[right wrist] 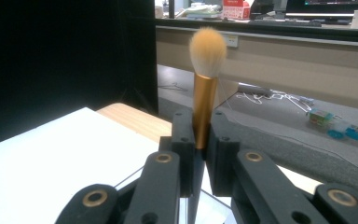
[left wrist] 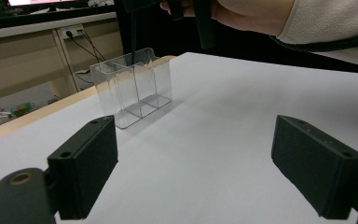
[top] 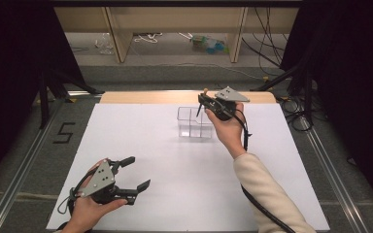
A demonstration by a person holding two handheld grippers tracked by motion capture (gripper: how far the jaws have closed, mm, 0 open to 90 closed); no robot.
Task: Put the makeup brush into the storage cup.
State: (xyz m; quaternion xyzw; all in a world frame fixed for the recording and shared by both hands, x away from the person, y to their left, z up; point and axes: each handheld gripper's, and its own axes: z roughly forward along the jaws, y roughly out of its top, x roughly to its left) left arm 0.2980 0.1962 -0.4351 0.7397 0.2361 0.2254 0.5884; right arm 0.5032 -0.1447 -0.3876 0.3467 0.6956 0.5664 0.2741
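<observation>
My right gripper [top: 203,100] is shut on a makeup brush [top: 205,91], held upright over a clear plastic divided organizer [top: 195,125] at the table's far middle. In the right gripper view the gold ferrule sits between the jaws [right wrist: 200,135], with the brush's pale bristles [right wrist: 208,49] pointing up. The left gripper view has the brush's thin black handle [left wrist: 133,37] reaching down into the organizer [left wrist: 133,91]. My left gripper [top: 139,171] rests at the front left, open with nothing between its pads [left wrist: 86,163].
A white board [top: 175,194] covers the table, with a wooden strip [top: 150,97] along its far edge. Cables and small items lie on the floor beyond. The right sleeve [top: 267,194] crosses the board's right side.
</observation>
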